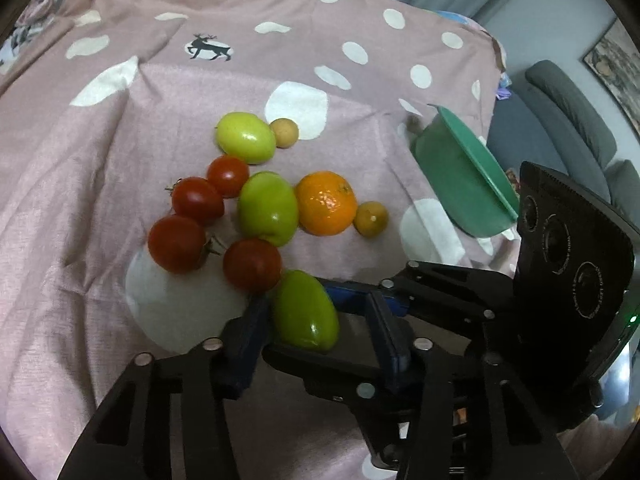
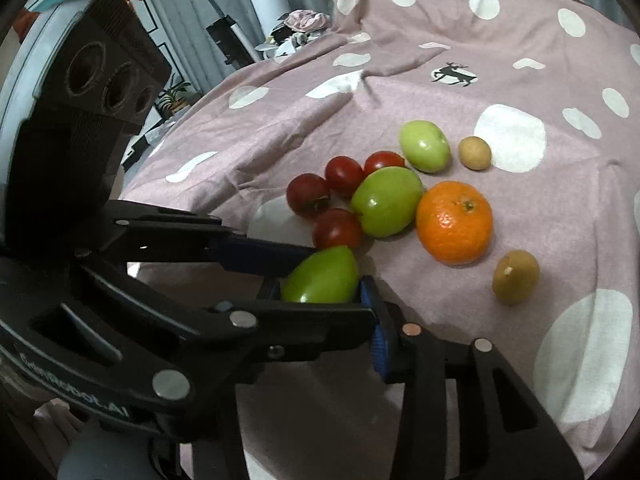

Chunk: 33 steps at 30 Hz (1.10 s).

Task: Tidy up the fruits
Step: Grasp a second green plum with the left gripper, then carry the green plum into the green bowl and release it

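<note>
Right claw [image 2: 319,300] pinches the green jujube [image 2: 324,276] end to end along its long axis — left claw [image 1: 316,338], spread, straddles it crosswise — green bowl [image 1: 460,184] ahead-right.

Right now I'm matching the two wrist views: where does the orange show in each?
Left wrist view: the orange lies just right of centre, touching the middle green fruit on its left.
Right wrist view: the orange lies right of centre, the same green fruit on its left.
Shared landmark: the deer print on the cloth.
</note>
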Available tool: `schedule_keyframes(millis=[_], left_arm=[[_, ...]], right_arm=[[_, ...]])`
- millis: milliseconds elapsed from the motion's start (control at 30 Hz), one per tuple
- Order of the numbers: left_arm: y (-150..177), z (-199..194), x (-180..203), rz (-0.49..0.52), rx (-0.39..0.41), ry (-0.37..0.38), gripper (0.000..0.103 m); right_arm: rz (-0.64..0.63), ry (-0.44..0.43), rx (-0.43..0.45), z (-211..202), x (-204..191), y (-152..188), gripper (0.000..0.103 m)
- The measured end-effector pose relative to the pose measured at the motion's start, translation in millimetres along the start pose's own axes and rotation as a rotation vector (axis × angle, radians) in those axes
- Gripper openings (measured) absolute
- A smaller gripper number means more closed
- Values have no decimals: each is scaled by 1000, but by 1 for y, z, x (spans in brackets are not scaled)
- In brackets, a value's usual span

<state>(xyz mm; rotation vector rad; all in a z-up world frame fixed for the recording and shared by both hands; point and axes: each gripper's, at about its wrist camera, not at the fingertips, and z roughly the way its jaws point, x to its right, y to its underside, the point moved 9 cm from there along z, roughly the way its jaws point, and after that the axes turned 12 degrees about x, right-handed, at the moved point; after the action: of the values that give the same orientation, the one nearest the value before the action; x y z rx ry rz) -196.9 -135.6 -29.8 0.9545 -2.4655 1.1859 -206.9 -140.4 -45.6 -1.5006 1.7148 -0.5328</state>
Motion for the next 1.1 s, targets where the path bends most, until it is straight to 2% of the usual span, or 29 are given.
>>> schedule_keyframes(millis=[233,733,933,1100], left_arm=[[-1,-3,5,22,6,-11,49],[-44,-25,71,201,134,-17,49],[-61,-20,106,278,161,9,49],[-72,-4,146,332,170,72,49]], right_arm=[[11,1,18,-4,1,1,39],[-17,64,233,-72,9,-40,39],[-4,122,311,-104,30,-55,39],[5,196,354,-138,58,-59,39]])
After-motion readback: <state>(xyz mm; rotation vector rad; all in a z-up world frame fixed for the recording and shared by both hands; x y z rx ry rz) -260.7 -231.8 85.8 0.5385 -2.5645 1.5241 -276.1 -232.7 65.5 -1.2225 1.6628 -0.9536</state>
